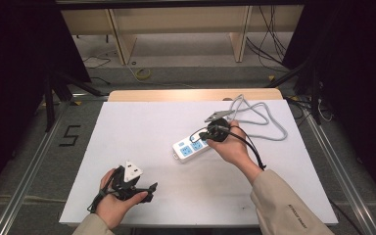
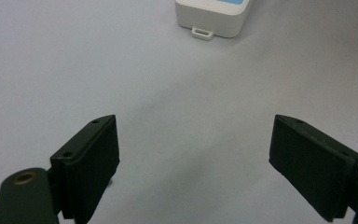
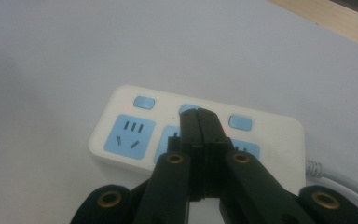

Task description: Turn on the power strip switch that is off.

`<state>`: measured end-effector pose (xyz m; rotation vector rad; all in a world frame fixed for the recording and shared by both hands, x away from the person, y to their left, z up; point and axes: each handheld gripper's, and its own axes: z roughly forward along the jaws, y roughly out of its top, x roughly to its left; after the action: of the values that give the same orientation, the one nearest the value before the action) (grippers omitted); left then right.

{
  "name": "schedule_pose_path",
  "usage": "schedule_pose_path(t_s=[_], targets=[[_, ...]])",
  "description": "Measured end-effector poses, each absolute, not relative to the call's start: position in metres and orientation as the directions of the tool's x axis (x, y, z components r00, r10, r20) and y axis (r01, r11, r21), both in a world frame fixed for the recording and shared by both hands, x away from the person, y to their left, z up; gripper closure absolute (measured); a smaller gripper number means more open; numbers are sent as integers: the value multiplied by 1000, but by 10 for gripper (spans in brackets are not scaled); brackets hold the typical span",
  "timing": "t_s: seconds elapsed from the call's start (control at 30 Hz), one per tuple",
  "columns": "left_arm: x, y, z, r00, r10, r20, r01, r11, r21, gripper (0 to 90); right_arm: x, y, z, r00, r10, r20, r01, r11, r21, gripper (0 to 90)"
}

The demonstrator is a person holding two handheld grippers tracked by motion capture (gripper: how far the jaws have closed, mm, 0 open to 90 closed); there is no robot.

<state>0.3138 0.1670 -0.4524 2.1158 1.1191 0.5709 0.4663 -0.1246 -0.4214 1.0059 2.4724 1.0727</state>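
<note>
A white power strip [image 1: 192,148] with blue sockets and blue switch buttons lies near the middle of the white table. Its near end shows at the top of the left gripper view [image 2: 213,14], and it lies across the right gripper view [image 3: 121,135]. My right gripper [image 1: 201,135] is shut with nothing between its jaws. Its tips [image 3: 200,114] sit over the strip's middle button and hide most of it; I cannot tell whether they touch it. My left gripper [image 1: 152,191] rests low at the table's front left, jaws wide open [image 2: 193,158] over bare tabletop.
The strip's grey cable [image 1: 259,115] loops across the back right of the table and shows in the right gripper view [image 3: 335,179]. A wooden edge [image 1: 176,94] runs along the table's far side. Black tape forming a 5 [image 1: 70,135] marks the floor on the left.
</note>
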Motion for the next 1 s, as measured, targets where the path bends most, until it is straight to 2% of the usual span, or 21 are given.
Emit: schedule_pose_path(t_s=[1.0], targets=[[316, 164, -451, 542, 838, 66, 541, -408, 735, 155, 477, -104, -429, -719, 692, 58, 526, 488, 697, 900]])
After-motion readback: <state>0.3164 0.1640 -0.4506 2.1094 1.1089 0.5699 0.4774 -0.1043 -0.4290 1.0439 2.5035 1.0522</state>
